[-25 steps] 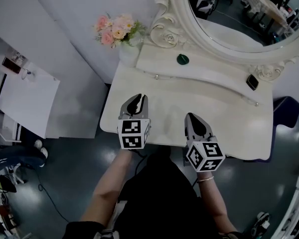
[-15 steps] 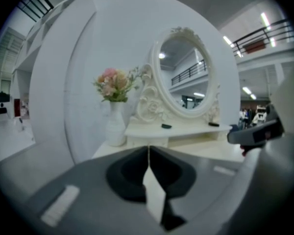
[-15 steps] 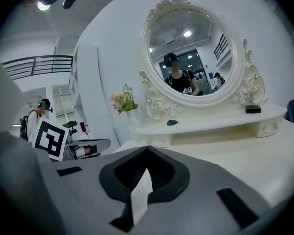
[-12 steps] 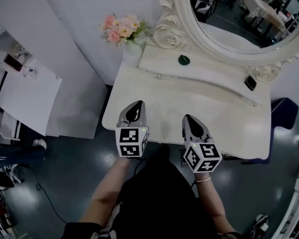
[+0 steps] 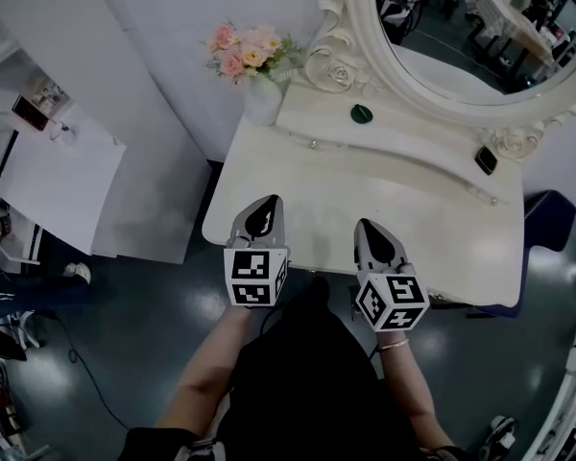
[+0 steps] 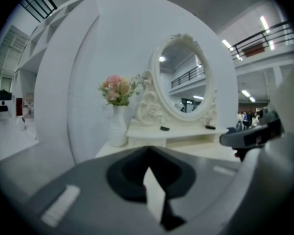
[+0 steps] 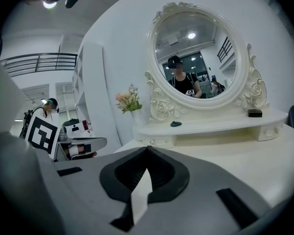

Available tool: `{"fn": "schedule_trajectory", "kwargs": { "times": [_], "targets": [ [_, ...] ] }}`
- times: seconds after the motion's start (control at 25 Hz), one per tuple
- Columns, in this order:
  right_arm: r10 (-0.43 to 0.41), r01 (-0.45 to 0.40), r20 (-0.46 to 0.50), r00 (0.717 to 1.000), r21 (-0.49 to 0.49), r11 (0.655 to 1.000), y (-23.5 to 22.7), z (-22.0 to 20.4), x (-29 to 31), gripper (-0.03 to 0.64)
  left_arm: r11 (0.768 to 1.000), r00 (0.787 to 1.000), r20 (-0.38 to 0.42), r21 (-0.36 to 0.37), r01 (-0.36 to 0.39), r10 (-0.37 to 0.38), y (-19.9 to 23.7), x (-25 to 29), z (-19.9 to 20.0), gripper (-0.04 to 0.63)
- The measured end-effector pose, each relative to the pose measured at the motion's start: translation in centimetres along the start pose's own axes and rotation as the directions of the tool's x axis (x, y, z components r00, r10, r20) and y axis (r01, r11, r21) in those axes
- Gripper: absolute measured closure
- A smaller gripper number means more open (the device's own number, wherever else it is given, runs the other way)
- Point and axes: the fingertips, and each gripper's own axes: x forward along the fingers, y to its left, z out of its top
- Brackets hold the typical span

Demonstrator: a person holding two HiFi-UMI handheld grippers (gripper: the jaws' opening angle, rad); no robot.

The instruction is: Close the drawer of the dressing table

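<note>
Left gripper [image 5: 267,203] and right gripper [image 5: 369,227] both pressed together and empty, side by side at near edge of white carved dressing table [image 5: 384,185], its drawer hidden under the top

left gripper [image 5: 272,202]: grey tapered shell, black inset toward the tip, white cube [image 5: 255,277] with black square markers at the rear. right gripper [image 5: 366,225]: same grey build, its own marker cube [image 5: 392,302]. person wears black clothing [image 5: 298,382]; forearms uncovered. thin bracelet [image 5: 396,346] on the right wrist.
</note>
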Motion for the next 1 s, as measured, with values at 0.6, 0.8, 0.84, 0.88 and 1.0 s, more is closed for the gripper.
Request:
{"fn": "schedule_trajectory", "kwargs": {
  "times": [0.6,0.8,0.84,0.88,1.0],
  "targets": [
    [-0.003,0.003,-0.018,1.000,-0.012,1.000,0.4,-0.3,0.2,0.616,1.000,1.000,-0.012,-0.021,0.008,-0.008,0.1,-0.2,-0.6,0.588],
    [0.001,-0.001,-0.028,1.000,-0.001,1.000,0.2,-0.6,0.4,0.615,1.000,1.000,-0.020,-0.030,-0.001,0.000,0.2,0.1,-0.9,0.588],
    [0.002,-0.002,-0.028,1.000,-0.002,1.000,0.1,-0.6,0.5,0.617,1.000,1.000,-0.023,-0.030,-0.002,0.001,0.3,0.2,-0.9,0.588],
    [0.003,-0.003,-0.028,1.000,-0.001,1.000,0.1,-0.6,0.6,0.616,1.000,1.000,-0.025,-0.030,-0.002,0.001,0.3,0.3,-0.9,0.588],
    [0.006,-0.006,-0.025,1.000,0.002,1.000,-0.2,-0.3,0.9,0.616,1.000,1.000,-0.029,-0.024,0.003,-0.004,0.3,0.8,-0.8,0.588]
  ]
}}
